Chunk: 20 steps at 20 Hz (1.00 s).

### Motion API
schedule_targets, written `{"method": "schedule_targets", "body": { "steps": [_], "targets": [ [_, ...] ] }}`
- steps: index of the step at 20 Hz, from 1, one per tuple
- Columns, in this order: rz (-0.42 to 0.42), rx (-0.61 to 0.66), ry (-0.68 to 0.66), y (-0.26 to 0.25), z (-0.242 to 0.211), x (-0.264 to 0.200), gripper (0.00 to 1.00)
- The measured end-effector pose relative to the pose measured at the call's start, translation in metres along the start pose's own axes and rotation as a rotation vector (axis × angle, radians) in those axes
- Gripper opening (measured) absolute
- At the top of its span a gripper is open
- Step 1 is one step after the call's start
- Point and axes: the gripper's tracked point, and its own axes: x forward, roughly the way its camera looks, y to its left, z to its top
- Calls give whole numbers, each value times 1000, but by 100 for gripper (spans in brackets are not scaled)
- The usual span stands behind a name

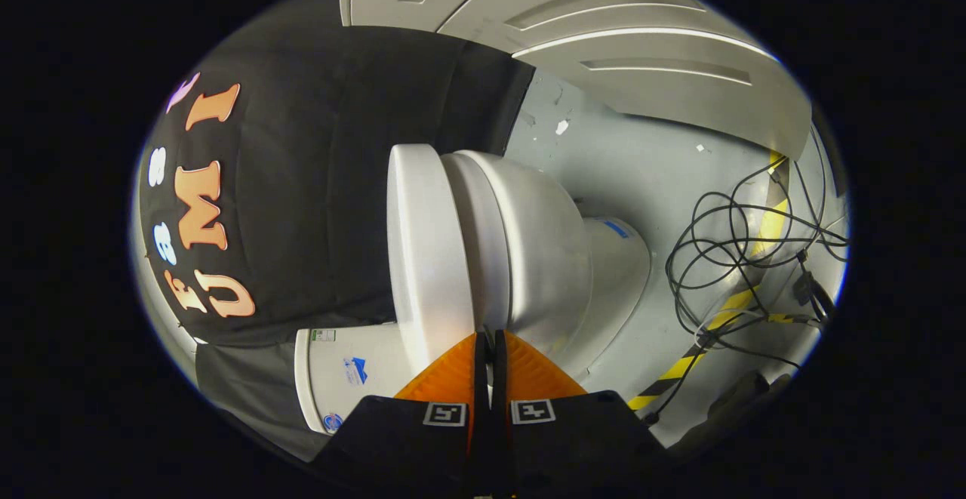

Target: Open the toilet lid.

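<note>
My fingers (490,344) pressed together, tips at the toilet lid (423,250) edge — approach step; next I'd wedge under lid & lift.

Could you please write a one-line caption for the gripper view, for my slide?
Closed tool meets the edge of the shut toilet lid, bowl beside it and loose cables on the floor beyond.
</note>
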Motion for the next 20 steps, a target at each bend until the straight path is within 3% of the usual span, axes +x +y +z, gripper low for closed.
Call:
{"method": "schedule_targets", "body": {
  "steps": [7,20],
  "targets": [
    [-19,-51,-56,8,4,1,8],
    [-106,-483,-178,74,3,-22,8]
  ]
}}
